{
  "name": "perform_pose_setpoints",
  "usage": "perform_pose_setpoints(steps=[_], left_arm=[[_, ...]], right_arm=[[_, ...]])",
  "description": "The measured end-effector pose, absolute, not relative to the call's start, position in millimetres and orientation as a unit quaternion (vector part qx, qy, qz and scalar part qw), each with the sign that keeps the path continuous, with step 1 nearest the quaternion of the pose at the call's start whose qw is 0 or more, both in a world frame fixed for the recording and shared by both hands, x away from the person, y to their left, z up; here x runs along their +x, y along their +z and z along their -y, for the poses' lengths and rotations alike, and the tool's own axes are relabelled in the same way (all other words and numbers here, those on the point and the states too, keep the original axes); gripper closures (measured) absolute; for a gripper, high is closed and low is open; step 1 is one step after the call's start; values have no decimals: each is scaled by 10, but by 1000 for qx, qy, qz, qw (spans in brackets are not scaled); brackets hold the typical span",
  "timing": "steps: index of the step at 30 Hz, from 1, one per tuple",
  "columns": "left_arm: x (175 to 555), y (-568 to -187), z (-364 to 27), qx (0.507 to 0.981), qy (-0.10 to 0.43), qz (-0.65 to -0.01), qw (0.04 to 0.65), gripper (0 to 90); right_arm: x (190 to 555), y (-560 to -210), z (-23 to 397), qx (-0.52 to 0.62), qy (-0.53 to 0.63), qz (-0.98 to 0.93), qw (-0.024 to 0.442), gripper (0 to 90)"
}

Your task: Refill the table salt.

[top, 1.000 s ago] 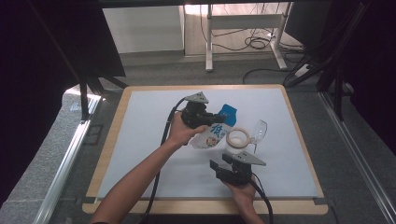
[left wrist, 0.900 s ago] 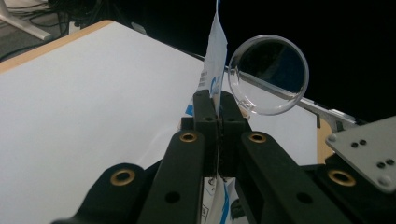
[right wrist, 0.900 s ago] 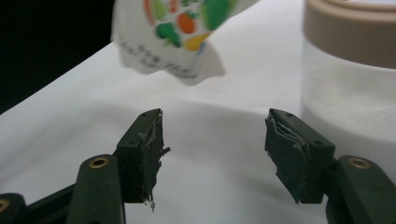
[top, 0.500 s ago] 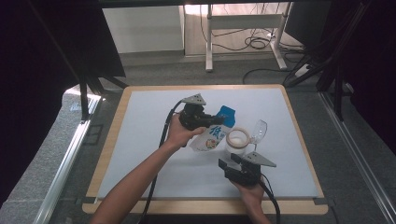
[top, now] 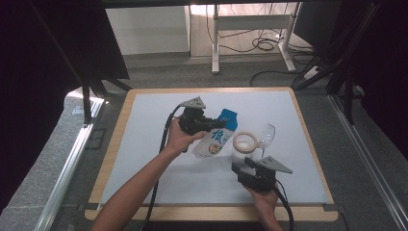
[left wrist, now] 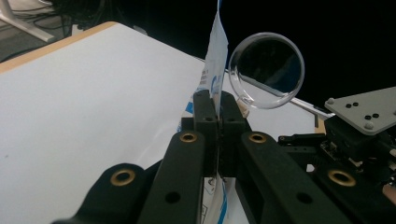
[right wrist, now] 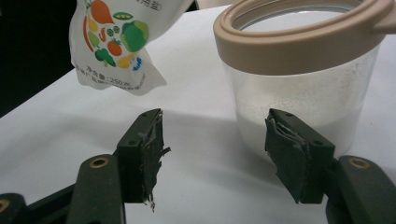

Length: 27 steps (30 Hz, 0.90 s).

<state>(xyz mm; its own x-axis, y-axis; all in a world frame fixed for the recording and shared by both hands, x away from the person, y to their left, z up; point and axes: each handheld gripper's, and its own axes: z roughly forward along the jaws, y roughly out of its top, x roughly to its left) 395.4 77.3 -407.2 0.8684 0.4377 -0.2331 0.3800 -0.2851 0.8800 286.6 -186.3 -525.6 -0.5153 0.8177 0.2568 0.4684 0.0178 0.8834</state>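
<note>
Bottom right of high view: right gripper (top: 245,169) jaws apart, empty, short of jar (top: 243,147), probably to steady it. Frame centre: left gripper (top: 214,123) clamped on pouch (top: 216,137), lifted tilted beside jar for pouring; long axis slants, blue end upper right. Lid (top: 266,135) hinged open behind.

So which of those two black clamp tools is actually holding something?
The left gripper: shut on the blue-and-white plastic pouch. The right gripper stands open, empty.
</note>
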Motion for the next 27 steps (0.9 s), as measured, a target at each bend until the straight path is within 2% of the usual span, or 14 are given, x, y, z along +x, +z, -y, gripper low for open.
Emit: perform_pose_setpoints(steps=[27], left_arm=[[4115, -4371, -1547, 766, 70, -336, 544, 896]], right_arm=[[2878, -5269, 1887, 470, 526, -688, 171, 377]])
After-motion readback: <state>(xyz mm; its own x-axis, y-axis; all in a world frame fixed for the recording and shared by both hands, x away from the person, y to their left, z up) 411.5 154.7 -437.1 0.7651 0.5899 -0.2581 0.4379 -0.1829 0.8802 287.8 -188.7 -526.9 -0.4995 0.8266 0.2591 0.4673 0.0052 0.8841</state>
